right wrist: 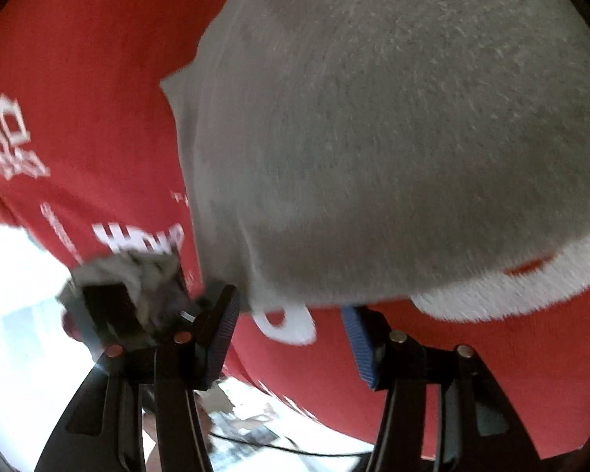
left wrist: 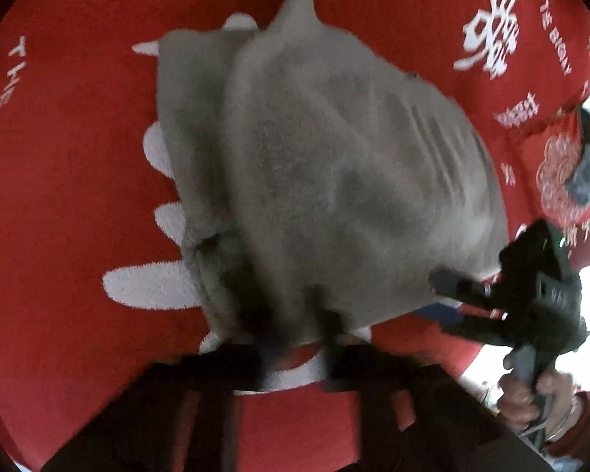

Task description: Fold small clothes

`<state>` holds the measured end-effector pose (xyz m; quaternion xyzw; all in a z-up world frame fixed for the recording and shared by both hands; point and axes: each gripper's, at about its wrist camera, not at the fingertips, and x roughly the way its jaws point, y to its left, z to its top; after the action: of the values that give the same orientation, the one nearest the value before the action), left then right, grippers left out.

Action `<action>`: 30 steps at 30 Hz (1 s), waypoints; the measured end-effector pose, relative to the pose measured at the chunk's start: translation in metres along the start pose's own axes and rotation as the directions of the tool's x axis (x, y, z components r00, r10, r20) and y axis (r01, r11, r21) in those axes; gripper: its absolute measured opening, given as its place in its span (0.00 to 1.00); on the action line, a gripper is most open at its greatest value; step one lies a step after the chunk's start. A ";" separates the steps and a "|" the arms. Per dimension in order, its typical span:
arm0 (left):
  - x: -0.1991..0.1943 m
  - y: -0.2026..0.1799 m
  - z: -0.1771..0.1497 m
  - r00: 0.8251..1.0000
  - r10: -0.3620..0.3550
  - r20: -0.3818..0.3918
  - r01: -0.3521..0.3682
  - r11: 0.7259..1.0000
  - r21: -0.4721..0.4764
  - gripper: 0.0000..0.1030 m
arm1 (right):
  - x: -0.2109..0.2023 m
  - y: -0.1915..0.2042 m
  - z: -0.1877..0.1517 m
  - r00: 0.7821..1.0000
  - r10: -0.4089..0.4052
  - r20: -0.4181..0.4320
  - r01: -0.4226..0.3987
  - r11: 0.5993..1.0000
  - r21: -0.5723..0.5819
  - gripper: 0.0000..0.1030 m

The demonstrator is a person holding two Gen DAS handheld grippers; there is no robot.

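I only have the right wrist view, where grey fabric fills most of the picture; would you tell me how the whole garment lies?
Observer: The grey garment lies on the red cloth, with a lower layer sticking out along one side.
Operator: Thank you. Where is my right claw relative to that layer?
Observer: The right claw is at the garment's near corner on the opposite side from that layer.

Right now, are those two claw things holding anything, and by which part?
The left gripper looks shut on the near edge of the grey garment, though blur hides the pads. The right gripper stands open at that edge, holding nothing.
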<state>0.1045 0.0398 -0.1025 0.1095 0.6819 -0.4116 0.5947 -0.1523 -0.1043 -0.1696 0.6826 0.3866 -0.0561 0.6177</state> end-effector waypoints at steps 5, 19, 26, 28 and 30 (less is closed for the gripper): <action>-0.038 0.005 -0.023 0.995 -0.070 0.071 0.068 0.997 0.029 0.06 | -0.001 0.021 0.005 0.998 -0.070 0.007 0.070 0.994 -0.080 0.08; -0.017 0.035 -0.061 0.997 -0.007 0.083 0.013 0.997 -0.073 0.07 | 0.008 0.015 -0.019 0.949 -0.298 -0.103 0.255 0.917 -0.308 0.08; -0.046 0.026 -0.068 0.974 0.174 0.144 -0.156 0.980 -0.126 0.72 | 0.006 0.076 -0.033 0.944 -0.320 -0.085 0.236 0.829 -0.508 0.32; -0.045 0.023 -0.070 0.966 0.217 0.144 -0.196 0.970 -0.145 0.72 | 0.018 0.104 -0.020 0.958 -0.285 -0.036 0.217 0.799 -0.561 0.54; -0.046 0.020 -0.074 0.959 0.245 0.145 -0.225 0.964 -0.143 0.72 | 0.039 0.129 -0.001 0.966 -0.257 0.011 0.214 0.782 -0.585 0.53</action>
<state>0.0759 0.1195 -0.0731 0.1186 0.6380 -0.3019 0.6984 -0.0488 -0.0772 -0.0878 0.4088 0.4883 0.0117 0.7709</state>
